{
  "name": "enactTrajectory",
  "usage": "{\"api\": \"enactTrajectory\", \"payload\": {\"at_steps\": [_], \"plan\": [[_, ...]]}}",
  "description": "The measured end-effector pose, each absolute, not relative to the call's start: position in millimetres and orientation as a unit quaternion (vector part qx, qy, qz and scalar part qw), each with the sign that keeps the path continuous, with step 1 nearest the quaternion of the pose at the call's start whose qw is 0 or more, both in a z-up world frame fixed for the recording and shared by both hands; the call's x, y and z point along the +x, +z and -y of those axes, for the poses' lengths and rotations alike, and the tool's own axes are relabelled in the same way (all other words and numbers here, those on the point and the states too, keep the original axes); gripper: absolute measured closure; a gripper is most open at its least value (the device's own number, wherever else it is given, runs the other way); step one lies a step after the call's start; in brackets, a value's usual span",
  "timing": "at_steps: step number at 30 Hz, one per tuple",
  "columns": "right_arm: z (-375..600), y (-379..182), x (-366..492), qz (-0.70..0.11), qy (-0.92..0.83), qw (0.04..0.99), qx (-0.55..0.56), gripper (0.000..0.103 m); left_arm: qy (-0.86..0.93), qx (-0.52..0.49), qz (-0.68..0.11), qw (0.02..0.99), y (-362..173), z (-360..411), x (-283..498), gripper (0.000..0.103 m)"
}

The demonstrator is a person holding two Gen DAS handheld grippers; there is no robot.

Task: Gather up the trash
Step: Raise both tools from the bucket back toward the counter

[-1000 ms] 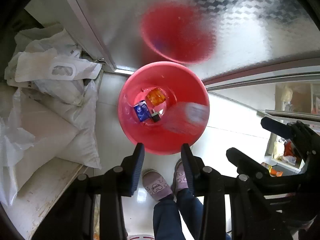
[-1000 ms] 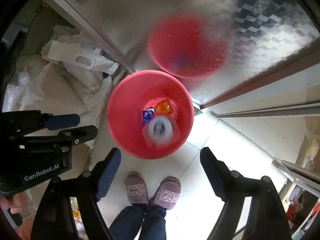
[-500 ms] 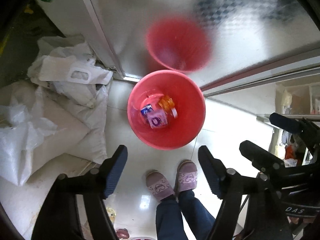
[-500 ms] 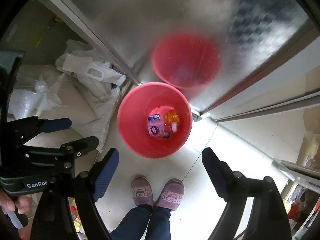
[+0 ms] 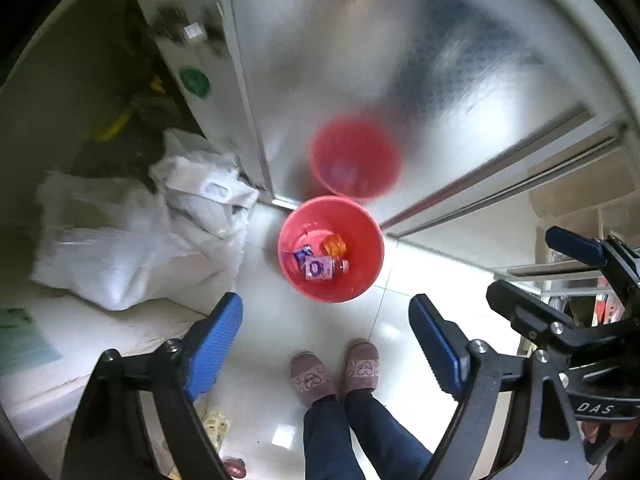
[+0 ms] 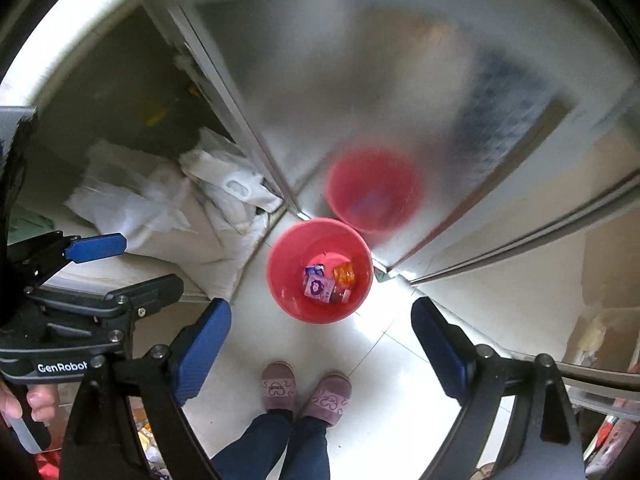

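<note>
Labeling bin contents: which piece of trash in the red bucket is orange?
The orange wrapper, at the far side of the red bucket floor toward the metal door. The others are a purple-and-white pack and a blue-and-white packet.

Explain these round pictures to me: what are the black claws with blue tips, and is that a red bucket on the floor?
No robot here: a person holds a two-finger grabber in each hand, each with a wide-angle camera looking along its fingers. One picture comes from the left gripper, the other from the right gripper. Both are open and hold nothing. Below stands a red bucket on the white tiled floor, with trash in it: a purple packet and an orange wrapper. The second red shape is its reflection in the shiny metal door. White plastic bags lie beside it; the slippers are the person's.
</note>
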State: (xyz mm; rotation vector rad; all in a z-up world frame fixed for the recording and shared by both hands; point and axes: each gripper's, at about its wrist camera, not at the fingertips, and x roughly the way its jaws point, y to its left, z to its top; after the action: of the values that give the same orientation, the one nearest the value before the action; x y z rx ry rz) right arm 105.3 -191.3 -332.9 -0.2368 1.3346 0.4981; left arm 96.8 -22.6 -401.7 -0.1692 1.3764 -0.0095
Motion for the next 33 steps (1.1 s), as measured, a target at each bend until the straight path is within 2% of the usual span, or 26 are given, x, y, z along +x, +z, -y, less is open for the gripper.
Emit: {"api": "enactTrajectory", "payload": {"at_steps": [3,8,14,19,33], "plan": [[193,-298,96,-0.605,0.232,0.754,-0.107,0.011,0.000,-0.075,-0.624,0.778,-365,25,88,0.016],[204,-236,82,-0.583,0.241,0.770,-0.097,0.002,-0.001,-0.075,-0.604,0.793,-298,27,70,0.014],[210,-181,69,-0.565,0.247,0.782,-0.089,0.002,0.007,-0.070,-0.581,0.811,-229,32,52,0.013],[212,-128,68,-0.518,0.265,0.808,-0.092,0.002,0.010,-0.072,-0.546,0.834,-173,35,47,0.013],[203,-53,93,-0.428,0.316,0.842,-0.091,0.001,0.052,-0.046,-0.469,0.881,-67,24,63,0.012]]}}
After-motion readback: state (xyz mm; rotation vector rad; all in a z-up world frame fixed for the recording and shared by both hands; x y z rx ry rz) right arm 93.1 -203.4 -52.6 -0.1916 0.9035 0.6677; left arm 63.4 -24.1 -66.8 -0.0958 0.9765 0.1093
